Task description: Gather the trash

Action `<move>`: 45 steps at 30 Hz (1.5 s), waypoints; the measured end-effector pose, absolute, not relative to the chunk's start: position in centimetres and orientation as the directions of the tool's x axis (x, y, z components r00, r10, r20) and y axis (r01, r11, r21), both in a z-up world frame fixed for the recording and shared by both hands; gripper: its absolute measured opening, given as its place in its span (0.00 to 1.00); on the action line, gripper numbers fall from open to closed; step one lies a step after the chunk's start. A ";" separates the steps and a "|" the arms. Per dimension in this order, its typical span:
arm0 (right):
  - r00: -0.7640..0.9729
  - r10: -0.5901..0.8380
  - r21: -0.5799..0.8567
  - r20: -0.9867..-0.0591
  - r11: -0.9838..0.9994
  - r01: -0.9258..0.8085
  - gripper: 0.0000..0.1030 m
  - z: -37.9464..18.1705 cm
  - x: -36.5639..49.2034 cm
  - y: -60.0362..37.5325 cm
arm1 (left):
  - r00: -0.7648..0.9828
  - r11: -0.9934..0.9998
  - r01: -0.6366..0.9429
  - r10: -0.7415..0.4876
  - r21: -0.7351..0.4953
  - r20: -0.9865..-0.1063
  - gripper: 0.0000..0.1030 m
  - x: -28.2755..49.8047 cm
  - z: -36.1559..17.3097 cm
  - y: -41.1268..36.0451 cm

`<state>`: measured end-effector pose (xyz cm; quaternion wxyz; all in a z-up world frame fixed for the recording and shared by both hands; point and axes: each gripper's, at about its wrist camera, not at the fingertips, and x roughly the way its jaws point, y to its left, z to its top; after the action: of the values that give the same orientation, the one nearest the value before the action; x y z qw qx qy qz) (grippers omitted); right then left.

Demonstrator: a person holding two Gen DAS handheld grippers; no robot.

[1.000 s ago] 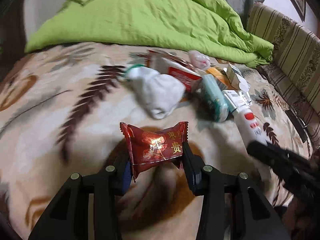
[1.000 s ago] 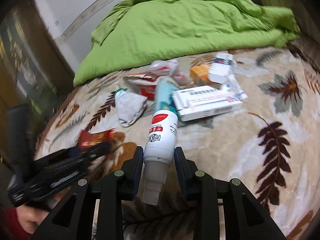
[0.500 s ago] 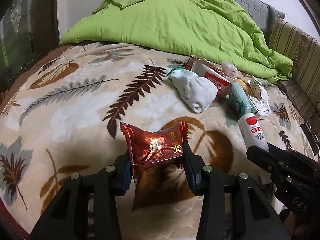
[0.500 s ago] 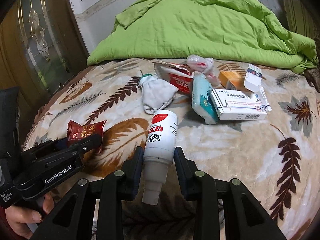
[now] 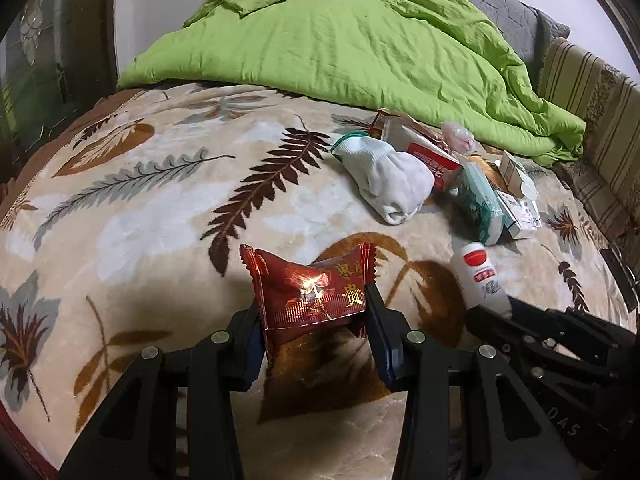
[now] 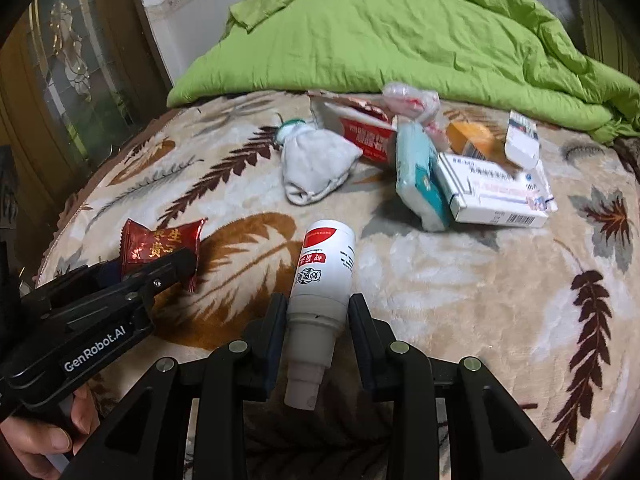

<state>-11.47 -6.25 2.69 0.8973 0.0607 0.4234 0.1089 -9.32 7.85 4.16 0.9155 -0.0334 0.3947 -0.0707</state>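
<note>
Holding above the leaf-patterned beige plush blanket [image 5: 168, 216]: left gripper [image 5: 312, 320] clamping a shiny red foil snack packet [image 5: 310, 290], right gripper [image 6: 318, 316] pinching a white plastic red-labelled bottle [image 6: 326, 268], remaining litter lying beyond.

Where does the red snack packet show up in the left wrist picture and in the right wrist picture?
Left wrist view: red snack packet sits at lower centre, clamped in the left gripper.
Right wrist view: it is at the left edge, partly behind the left gripper.
Shared landmark: the white sock lying before the green quilt.
</note>
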 end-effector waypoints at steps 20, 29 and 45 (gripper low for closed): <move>0.659 0.281 0.256 -0.698 0.957 -0.137 0.32 3.5 -12.1 -6.9 | 0.688 0.991 0.094 -0.130 -0.090 -0.714 0.42 -9.2 3.9 7.0; 0.692 0.289 0.274 -0.661 0.952 -0.135 0.32 4.2 -12.5 -7.4 | 0.736 0.994 0.112 -0.087 -0.007 -0.672 0.42 -9.9 4.7 6.3; 0.729 0.270 0.246 -0.629 0.959 -0.143 0.32 4.9 -13.5 -7.5 | 0.758 0.993 0.111 -0.068 0.026 -0.649 0.42 -10.0 5.0 6.3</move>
<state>-13.49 -7.49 4.91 0.9254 0.0909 0.3507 0.1115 -10.03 6.34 5.03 0.9370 0.0314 0.3446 -0.0478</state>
